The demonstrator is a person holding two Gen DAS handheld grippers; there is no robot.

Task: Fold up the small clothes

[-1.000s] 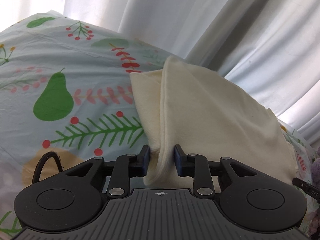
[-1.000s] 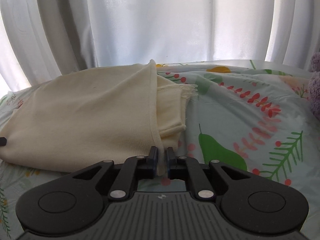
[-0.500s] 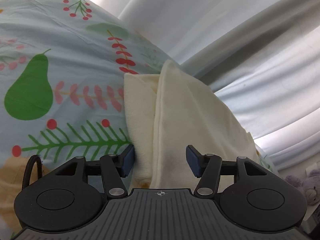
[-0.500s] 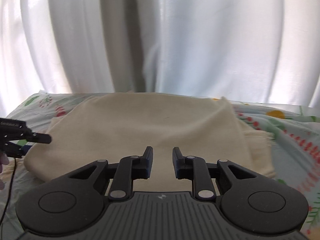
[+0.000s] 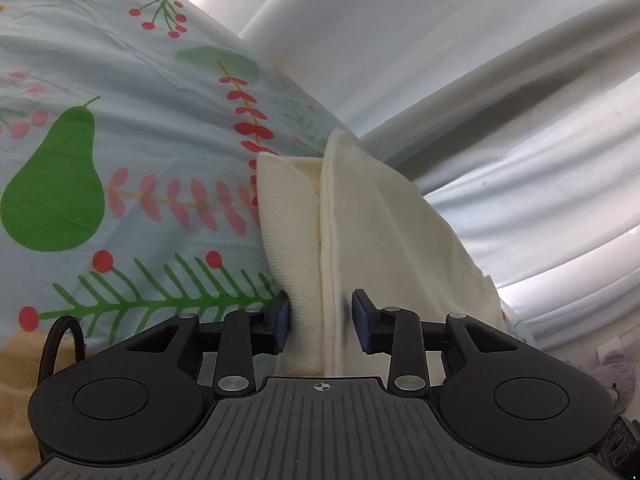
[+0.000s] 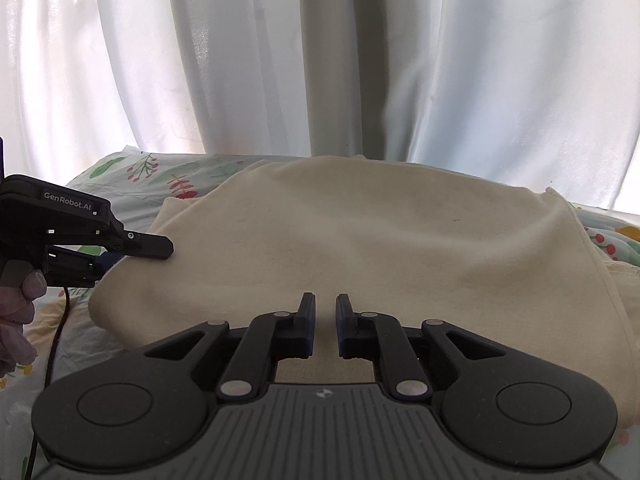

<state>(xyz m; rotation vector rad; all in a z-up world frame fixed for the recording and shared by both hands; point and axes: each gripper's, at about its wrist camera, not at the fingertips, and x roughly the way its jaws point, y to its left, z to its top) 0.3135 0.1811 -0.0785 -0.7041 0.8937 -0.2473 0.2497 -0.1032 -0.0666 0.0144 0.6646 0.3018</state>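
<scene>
Behind the bed, white curtains [image 6: 320,60] hang in long folds and fill the upper part of both wrist views. The bed itself is covered by a pale blue sheet [image 5: 120,128] printed with a green pear, red berries and leafy sprigs. On that sheet lies your cream garment [image 6: 360,248], folded over on itself into a broad slab, with a ribbed under-layer [image 5: 288,240] peeking out along its left edge in the left wrist view.

Your left claw [image 5: 320,318] sits low at that left edge, pointing along the fold line. Its jaws are apart, with the doubled cloth edge standing between the blue pads; the left pad looks to touch the ribbed layer, while the right pad stands just clear of the top layer. From the right wrist view you can see the same left claw [image 6: 136,250] coming in from the side with its upper finger lying on the cloth, your gloved hand [image 6: 20,312] wrapped round its handle.

Your right claw [image 6: 325,324] hovers over the near middle of the garment, level and pointing toward the curtains, jaws parted by a narrow gap with nothing between them.

A black cable [image 5: 60,344] loops beside the left claw.
</scene>
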